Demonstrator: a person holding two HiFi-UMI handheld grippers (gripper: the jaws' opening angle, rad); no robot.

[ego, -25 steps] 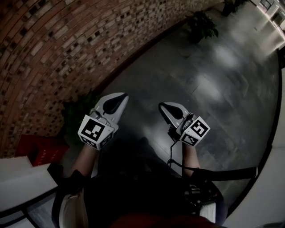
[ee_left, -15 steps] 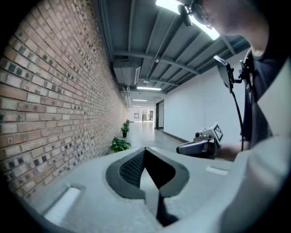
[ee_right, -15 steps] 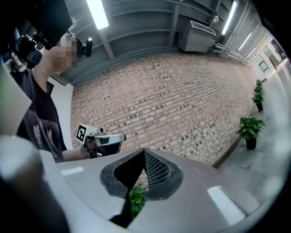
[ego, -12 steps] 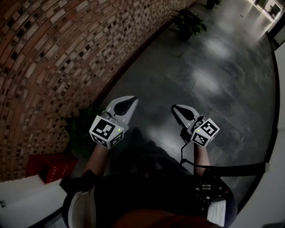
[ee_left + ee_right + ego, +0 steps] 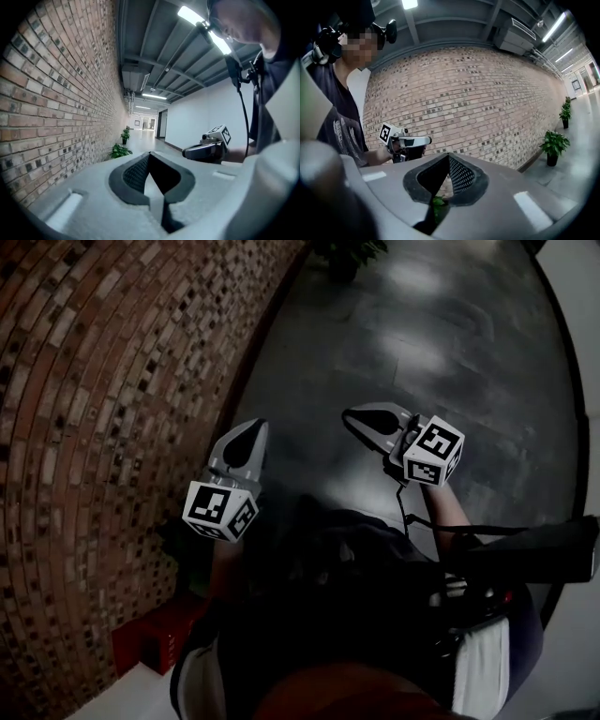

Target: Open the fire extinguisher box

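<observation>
Box (image 5: 155, 645), red, perhaps the extinguisher's, lies well behind both closed jaws.

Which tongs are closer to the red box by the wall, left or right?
Left. The left tongs are on the wall side, ahead of the red box; the right tongs are farther out over the floor.

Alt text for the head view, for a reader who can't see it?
Seen from above, a person holds the left claw and right claw, both shut and empty, over a dark floor beside a brick wall. A red box sits by the wall at lower left, away from both claws.
</observation>
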